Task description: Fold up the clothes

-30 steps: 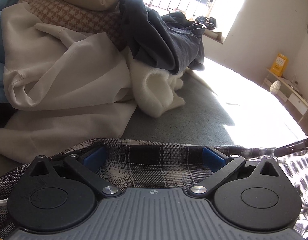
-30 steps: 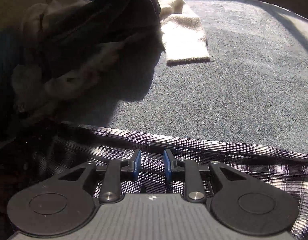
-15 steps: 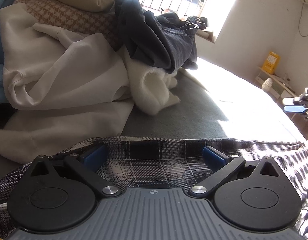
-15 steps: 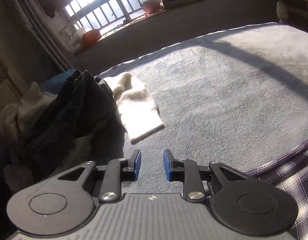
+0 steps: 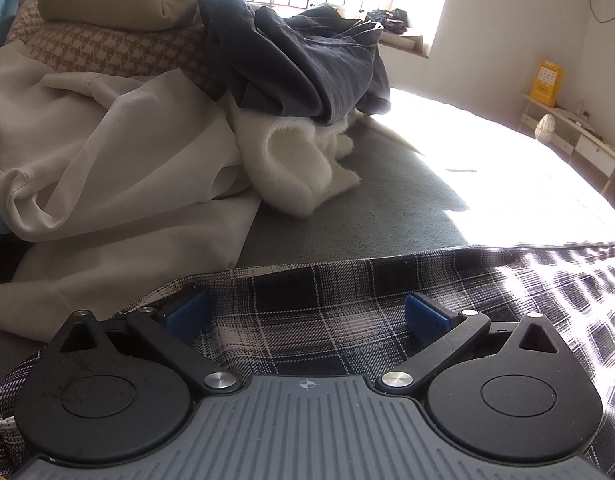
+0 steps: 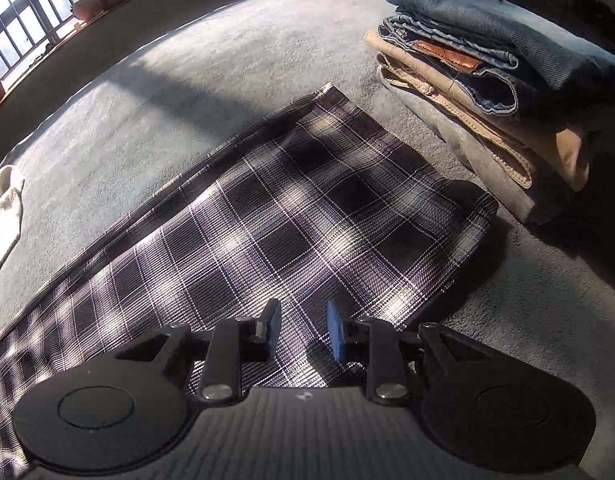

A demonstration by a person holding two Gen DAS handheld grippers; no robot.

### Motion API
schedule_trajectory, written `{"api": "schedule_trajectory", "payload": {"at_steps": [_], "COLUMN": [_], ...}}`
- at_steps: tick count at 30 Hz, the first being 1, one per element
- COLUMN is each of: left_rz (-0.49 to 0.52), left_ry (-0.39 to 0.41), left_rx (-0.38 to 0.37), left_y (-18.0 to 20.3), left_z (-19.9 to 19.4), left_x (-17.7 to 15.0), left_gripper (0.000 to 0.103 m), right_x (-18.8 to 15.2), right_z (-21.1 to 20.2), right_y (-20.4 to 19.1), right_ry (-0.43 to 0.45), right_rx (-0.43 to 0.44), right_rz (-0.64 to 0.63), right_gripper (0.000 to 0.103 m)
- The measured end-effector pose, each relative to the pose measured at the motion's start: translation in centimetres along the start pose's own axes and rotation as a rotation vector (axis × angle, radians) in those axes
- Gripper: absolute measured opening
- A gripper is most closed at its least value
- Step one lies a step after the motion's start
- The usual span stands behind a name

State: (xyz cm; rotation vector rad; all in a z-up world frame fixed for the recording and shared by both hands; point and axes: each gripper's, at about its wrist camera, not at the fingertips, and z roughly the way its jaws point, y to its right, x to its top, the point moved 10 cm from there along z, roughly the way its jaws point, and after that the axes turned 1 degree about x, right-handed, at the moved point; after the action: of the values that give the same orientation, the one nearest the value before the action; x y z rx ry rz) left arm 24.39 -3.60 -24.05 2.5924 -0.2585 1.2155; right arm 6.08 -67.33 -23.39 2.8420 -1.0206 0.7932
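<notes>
My left tool [image 5: 307,312] is spread wide over the plaid cloth's [image 6: 307,216] edge; right tool [image 6: 303,330] slightly apart above it. I'd pinch both layers evenly, keeping edges aligned.

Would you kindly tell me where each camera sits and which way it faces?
Left wrist: on the left claw, low over the plaid cloth, facing the unfolded pile and window; fingers wide apart.
Right wrist: on the right claw, looking down at the plaid cloth toward the folded stack; fingers a little apart.
Shared: plaid cloth and bed.
</notes>
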Motion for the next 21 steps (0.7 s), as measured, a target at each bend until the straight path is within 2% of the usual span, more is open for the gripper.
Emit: {"api": "schedule_trajectory", "payload": {"at_steps": [2, 4, 6, 10, 12, 17, 21], "left_rz": [0.014, 0.032, 0.053, 0.060, 0.054, 0.047, 0.048], "left_ry": [-0.007, -0.016, -0.027, -0.064, -0.065, -0.008, 0.039], "left_rx": [0.008, 0.019, 0.031, 0.030, 0.008, -0.030, -0.064], "left_y": [0.1, 0.2, 0.4, 0.7, 1.1, 2.0, 2.1], "left_z": [0.1, 0.1, 0.2, -0.1, -1.2, -5.2, -11.4], "left_x": [0.0, -0.1, 0.0, 0.3, 0.8, 2.4, 3.6], "left_gripper": [0.103, 0.103, 0.103, 0.103, 0.103, 0.103, 0.103], "right_x": [1.2, 3.0, 3.8, 3.7, 3.3, 1.6, -0.6], "right_z": [0.9, 0.6, 0.3, -2.2, -3.5, -7.6, -13.4], "right_y": [2.0, 4.3, 6.9, 7.4, 7.0, 5.2, 4.0], "right_ry": [0.069, 0.139, 0.156, 0.211, 0.235, 0.282, 0.308], "right_rx": [-0.030, -0.131, -0.218, -0.297, -0.271, -0.103, 0.029], "right_rz": [0.012, 0.041, 0.108, 0.080, 0.097, 0.178, 0.198], "right_gripper": [0.022, 0.022, 0.022, 0.024, 0.026, 0.028, 0.028]}}
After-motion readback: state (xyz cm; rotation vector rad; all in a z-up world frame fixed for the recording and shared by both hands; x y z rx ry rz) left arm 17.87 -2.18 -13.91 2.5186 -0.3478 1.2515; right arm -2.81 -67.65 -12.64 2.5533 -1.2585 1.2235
